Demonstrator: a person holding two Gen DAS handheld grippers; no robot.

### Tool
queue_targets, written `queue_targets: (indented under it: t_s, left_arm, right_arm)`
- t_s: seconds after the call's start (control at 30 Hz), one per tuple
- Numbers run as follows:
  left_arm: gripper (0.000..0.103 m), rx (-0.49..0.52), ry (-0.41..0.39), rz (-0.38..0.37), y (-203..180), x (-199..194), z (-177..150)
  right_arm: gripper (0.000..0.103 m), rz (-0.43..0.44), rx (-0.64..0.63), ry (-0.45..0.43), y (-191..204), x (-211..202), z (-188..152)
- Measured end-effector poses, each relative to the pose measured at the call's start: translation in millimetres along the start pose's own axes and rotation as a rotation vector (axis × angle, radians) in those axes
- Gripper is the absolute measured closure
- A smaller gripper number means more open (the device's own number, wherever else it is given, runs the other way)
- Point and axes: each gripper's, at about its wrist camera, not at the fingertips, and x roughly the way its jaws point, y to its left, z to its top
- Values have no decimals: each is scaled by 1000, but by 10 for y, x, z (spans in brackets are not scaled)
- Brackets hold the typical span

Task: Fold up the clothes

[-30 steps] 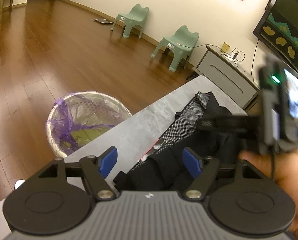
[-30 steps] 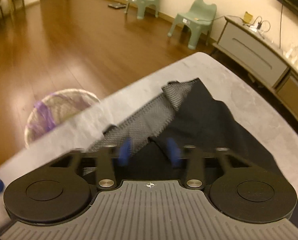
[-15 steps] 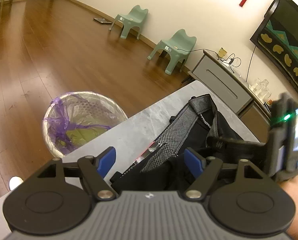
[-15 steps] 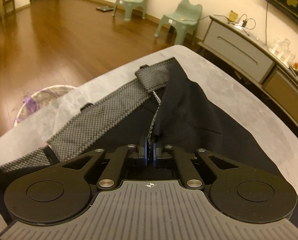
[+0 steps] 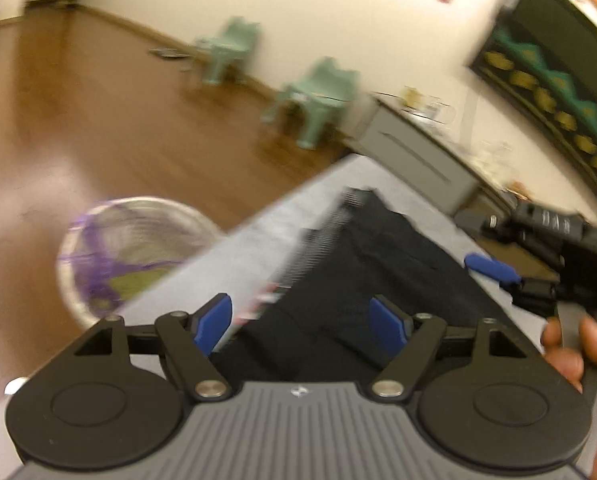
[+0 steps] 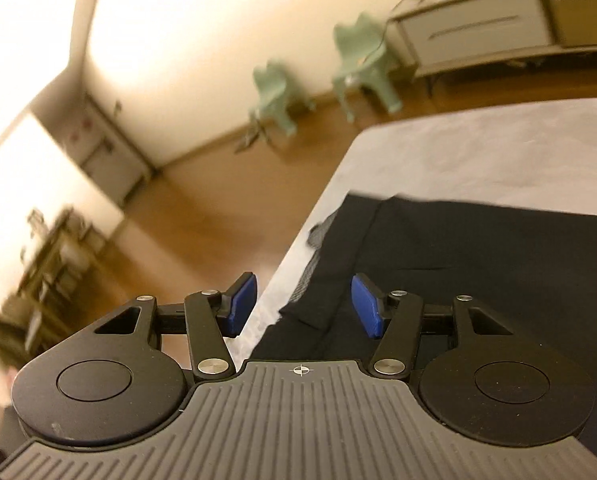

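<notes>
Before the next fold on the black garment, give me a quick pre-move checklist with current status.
1. Right gripper free of cloth: ok. Its jaws are opening, the pads press nothing, and the garment edge lies below the gap.
2. Left gripper free of cloth: ok. It is open, with the fabric beneath it, not pinched.
3. Black garment fully on the grey table: ok. No part hangs over the edge in either view.
4. Garment lying flat: not ok. The mesh lining is turned out along one side, with creases near it.
5. Grippers clear of each other: ok. They are apart in the left wrist view.
6. Image sharpness: not ok. Both views are motion-blurred.
</notes>
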Motion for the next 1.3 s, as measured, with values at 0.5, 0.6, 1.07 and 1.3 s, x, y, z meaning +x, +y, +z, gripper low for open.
queue_targets:
  t_s: [0.5,0.6,1.07,1.3]
  left_arm:
    - [23,310,16,209,-501,63,-283]
    - [23,375,72,255,-603,151,-377]
    - [25,250,47,155,-1488,-229,-368]
    - [25,433,133,-130,-3141,-199,-1065]
  right_arm:
    - [18,-452,-264,-120,-1067,-2628,-1086]
    - [29,-640,-228,-84,-1665,-3050,-1251]
    - [16,-930,270,-247,-3789,-5450,-1770]
    - [22,-938,241,-196,-4087,-5302,-1916]
